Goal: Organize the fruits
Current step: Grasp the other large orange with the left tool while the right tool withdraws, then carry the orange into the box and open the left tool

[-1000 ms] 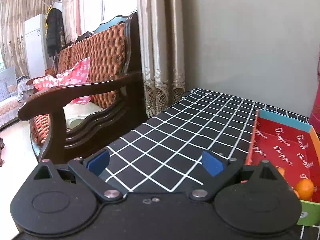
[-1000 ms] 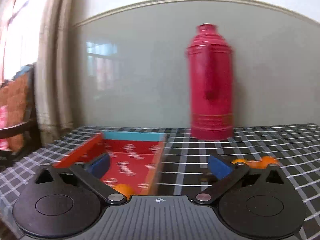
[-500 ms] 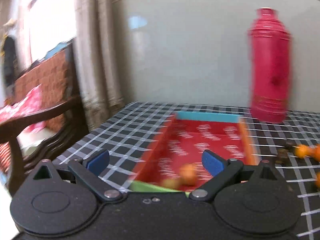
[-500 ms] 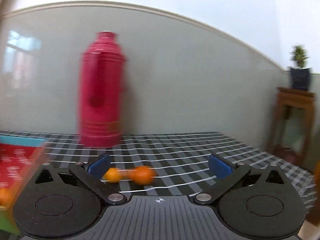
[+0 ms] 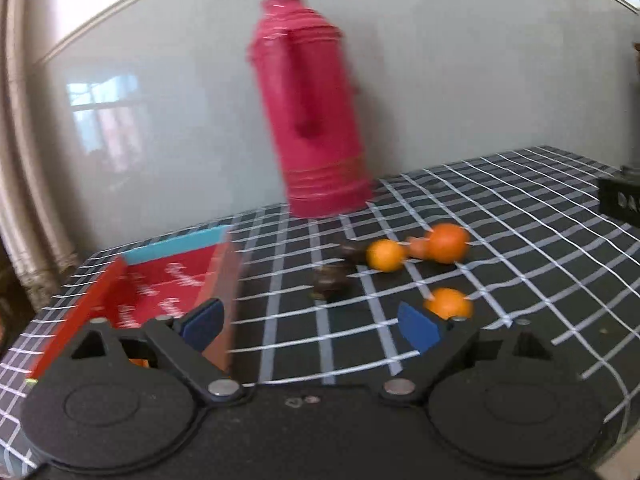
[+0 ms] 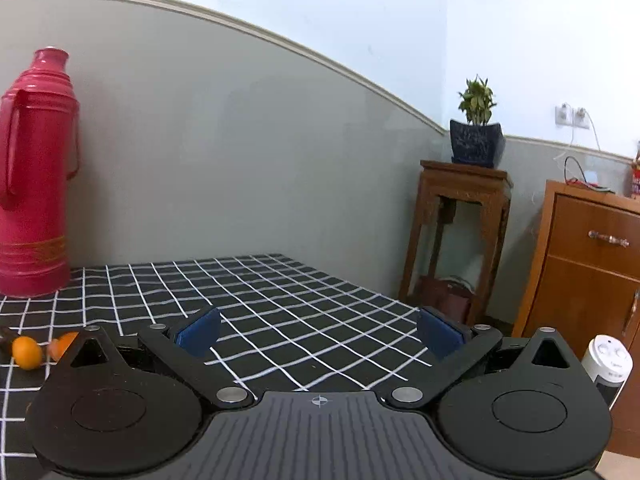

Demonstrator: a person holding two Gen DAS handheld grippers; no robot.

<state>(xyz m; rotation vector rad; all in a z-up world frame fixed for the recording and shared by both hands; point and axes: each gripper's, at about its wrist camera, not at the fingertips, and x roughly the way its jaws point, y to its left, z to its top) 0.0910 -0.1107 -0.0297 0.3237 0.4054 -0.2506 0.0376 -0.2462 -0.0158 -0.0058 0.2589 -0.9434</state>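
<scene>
My table (image 5: pixel 520 240) wears a black cloth with a white grid and stands against a grey wall. A red thermos (image 5: pixel 316 112) stands at the back edge. The red box (image 5: pixel 168 280) with its blue end sits at the left edge, and my left gripper (image 5: pixel 310 322) partly hides it, so I cannot see what lies inside. Its jaws have just been closing a little, yet they stand apart with nothing between them. Near the table's middle lie the oranges (image 5: pixel 447 243), three I can count, and two dark blurred lumps (image 5: pixel 330 278) I cannot identify. My right gripper (image 6: pixel 318 330) is spread and empty over the right edge, facing a potted plant (image 6: pixel 476 128) on a wooden stand and a cabinet (image 6: pixel 588 264).
</scene>
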